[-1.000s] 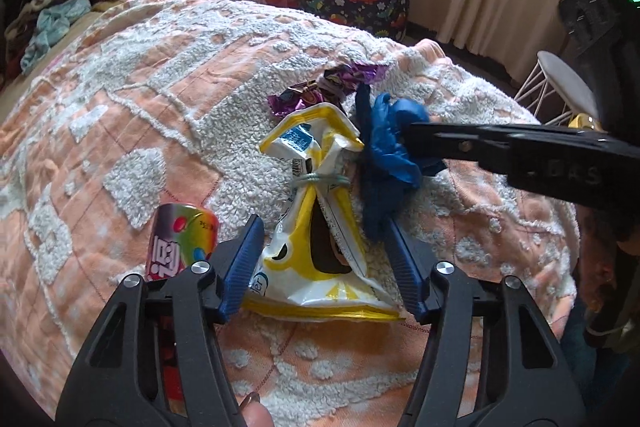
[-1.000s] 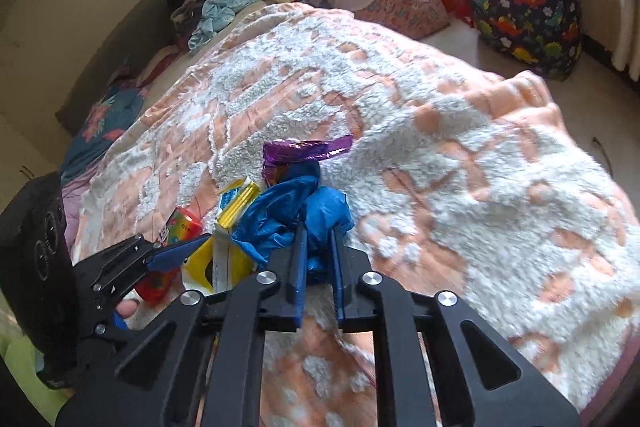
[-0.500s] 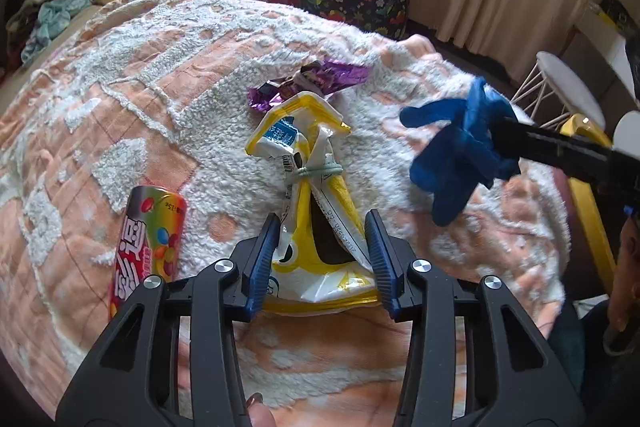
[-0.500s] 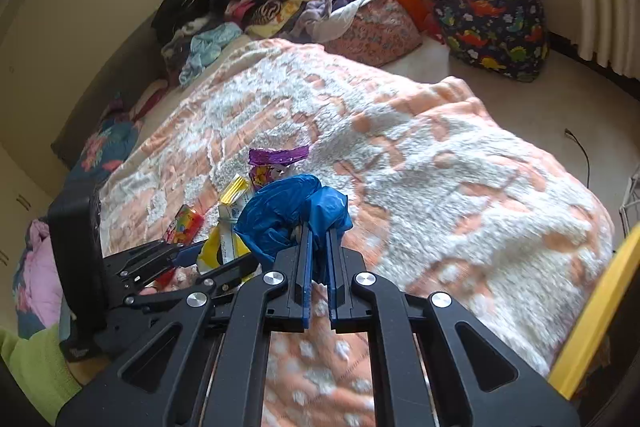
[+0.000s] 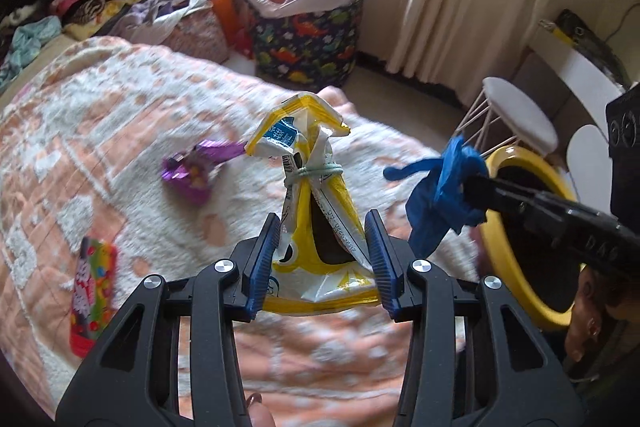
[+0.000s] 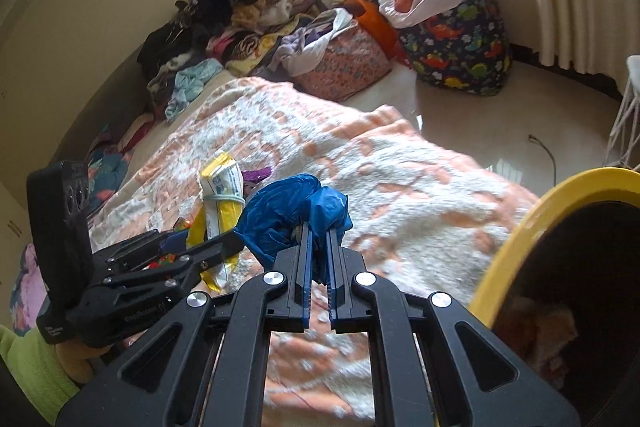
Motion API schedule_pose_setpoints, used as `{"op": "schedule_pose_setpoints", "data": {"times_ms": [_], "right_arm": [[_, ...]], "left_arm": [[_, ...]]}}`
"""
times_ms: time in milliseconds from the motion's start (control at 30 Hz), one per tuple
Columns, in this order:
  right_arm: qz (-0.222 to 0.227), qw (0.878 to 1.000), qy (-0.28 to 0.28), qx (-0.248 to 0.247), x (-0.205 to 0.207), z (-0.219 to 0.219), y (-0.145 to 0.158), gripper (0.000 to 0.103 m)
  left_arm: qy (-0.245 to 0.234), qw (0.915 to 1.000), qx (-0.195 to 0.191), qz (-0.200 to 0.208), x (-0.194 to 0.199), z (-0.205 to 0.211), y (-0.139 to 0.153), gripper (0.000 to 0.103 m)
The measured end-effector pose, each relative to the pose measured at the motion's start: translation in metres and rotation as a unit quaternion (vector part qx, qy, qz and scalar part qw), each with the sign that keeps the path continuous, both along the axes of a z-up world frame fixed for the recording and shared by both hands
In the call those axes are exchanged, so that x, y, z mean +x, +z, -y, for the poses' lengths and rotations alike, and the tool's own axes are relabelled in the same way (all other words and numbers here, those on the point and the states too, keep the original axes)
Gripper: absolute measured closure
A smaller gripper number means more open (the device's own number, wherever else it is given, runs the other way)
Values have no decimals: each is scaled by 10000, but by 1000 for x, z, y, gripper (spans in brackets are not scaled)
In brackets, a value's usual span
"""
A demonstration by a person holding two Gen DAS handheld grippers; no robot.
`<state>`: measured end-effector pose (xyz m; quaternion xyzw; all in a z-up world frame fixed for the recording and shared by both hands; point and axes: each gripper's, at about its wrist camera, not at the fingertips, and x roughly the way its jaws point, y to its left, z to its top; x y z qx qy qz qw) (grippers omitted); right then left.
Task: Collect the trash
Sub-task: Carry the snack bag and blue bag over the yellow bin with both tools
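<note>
The left gripper (image 5: 322, 259) clamped a crinkled yellow-and-white snack bag (image 5: 316, 203), tied with string; the right gripper (image 6: 319, 239) pinched a crumpled blue glove (image 6: 288, 215).

Counted: one yellow snack bag (image 5: 316, 211), one blue plastic wad (image 6: 296, 215), one purple wrapper (image 5: 192, 173), one candy tube (image 5: 93, 291), one yellow-rimmed bin (image 5: 520, 239), two grippers — left (image 5: 320, 259), right (image 6: 318, 251)

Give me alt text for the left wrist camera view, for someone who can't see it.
The left claw grips a yellow snack bag above an orange and white bedspread. To its right, the right claw holds a crumpled blue bag beside a yellow bin. A purple wrapper and a candy tube lie on the bedspread.
</note>
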<state>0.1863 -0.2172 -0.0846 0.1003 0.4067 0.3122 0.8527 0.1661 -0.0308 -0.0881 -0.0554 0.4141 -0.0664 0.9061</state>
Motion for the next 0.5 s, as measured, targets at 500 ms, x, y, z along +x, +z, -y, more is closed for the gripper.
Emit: {"op": "schedule_pose_setpoints", "data": {"times_ms": [500], "right_arm": [[131,9961,-865,102,-22,95,12,97]], "left_arm": [[-704,9973,21,214,1,71,16,67]]}}
